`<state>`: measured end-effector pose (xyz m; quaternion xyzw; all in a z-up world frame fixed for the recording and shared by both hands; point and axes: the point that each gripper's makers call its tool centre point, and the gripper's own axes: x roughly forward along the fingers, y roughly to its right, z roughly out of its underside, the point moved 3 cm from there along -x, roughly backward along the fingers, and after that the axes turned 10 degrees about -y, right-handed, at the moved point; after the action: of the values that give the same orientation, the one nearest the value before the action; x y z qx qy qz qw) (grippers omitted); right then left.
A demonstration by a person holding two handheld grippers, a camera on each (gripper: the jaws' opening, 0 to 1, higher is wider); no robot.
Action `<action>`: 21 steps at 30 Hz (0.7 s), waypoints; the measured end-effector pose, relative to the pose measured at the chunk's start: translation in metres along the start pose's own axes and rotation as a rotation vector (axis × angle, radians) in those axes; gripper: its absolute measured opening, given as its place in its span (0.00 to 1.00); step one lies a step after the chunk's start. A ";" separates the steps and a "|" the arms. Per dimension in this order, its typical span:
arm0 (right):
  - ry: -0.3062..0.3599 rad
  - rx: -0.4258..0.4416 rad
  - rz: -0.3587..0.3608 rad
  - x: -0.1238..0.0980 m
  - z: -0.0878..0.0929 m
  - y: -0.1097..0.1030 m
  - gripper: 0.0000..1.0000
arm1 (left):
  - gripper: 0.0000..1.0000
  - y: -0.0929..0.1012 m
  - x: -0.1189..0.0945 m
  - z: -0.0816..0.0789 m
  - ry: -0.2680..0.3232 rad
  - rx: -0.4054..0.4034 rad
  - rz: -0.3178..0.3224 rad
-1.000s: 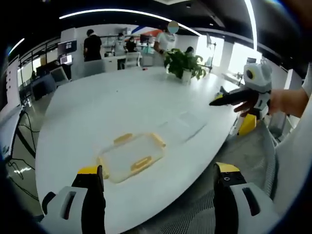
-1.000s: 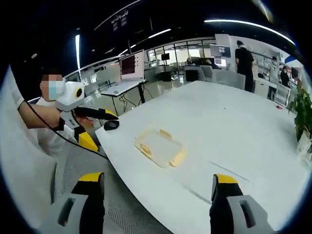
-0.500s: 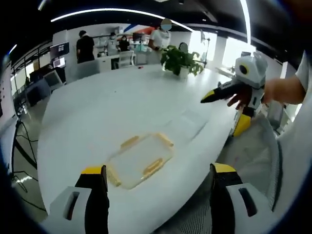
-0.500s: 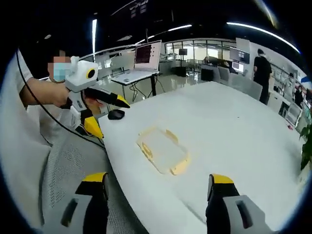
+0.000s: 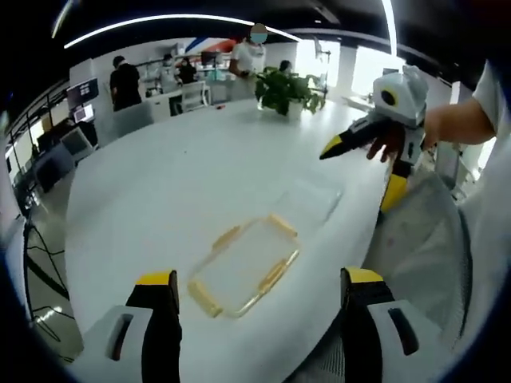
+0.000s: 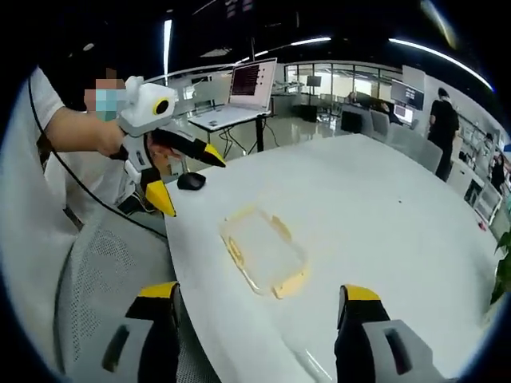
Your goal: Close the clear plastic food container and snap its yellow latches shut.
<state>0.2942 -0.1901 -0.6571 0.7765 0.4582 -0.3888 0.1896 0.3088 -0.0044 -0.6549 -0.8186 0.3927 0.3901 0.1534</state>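
Table (image 5: 184,183) is showing plain white all over, and the food container (image 5: 243,266) at lower centre is looking see-through with pale yellow latches (image 5: 273,276) along its edges. Left gripper (image 5: 254,307) at the bottom is showing black jaws with bright yellow tips on a white body; same colours on the right gripper (image 5: 325,152) at upper right. Plant (image 5: 281,89) up top is looking deep green. Mesh chair (image 6: 104,271) at lower left is showing grey.

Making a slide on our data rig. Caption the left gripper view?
Open left tongs hover over a clear container on a white table; right tongs wait at right.
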 end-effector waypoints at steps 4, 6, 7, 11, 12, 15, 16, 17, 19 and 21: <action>-0.012 -0.019 0.002 0.006 -0.001 0.005 0.79 | 0.82 -0.003 0.003 0.000 -0.017 0.043 0.006; -0.022 -0.028 -0.004 0.008 -0.002 0.006 0.78 | 0.82 -0.006 0.005 0.000 -0.029 0.059 0.009; -0.023 -0.028 -0.007 0.009 -0.002 0.006 0.78 | 0.82 -0.007 0.005 0.000 -0.031 0.065 0.011; -0.033 -0.048 -0.010 0.014 -0.004 0.007 0.78 | 0.81 -0.011 0.006 0.001 -0.043 0.093 0.013; -0.034 -0.053 -0.010 0.015 -0.004 0.007 0.78 | 0.81 -0.013 0.007 0.001 -0.045 0.100 0.019; -0.041 -0.062 -0.013 0.019 -0.005 0.007 0.78 | 0.80 -0.015 0.007 0.002 -0.053 0.127 0.023; -0.042 -0.065 -0.013 0.020 -0.005 0.008 0.78 | 0.80 -0.016 0.008 0.003 -0.058 0.136 0.028; -0.045 -0.072 -0.012 0.021 -0.006 0.008 0.77 | 0.80 -0.017 0.009 0.003 -0.063 0.142 0.029; -0.049 -0.078 -0.013 0.023 -0.006 0.008 0.77 | 0.80 -0.020 0.009 0.003 -0.066 0.147 0.034; -0.052 -0.081 -0.013 0.025 -0.007 0.009 0.77 | 0.79 -0.022 0.010 0.003 -0.069 0.151 0.042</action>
<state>0.3118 -0.1765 -0.6725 0.7549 0.4736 -0.3910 0.2303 0.3273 0.0062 -0.6654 -0.7824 0.4326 0.3905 0.2198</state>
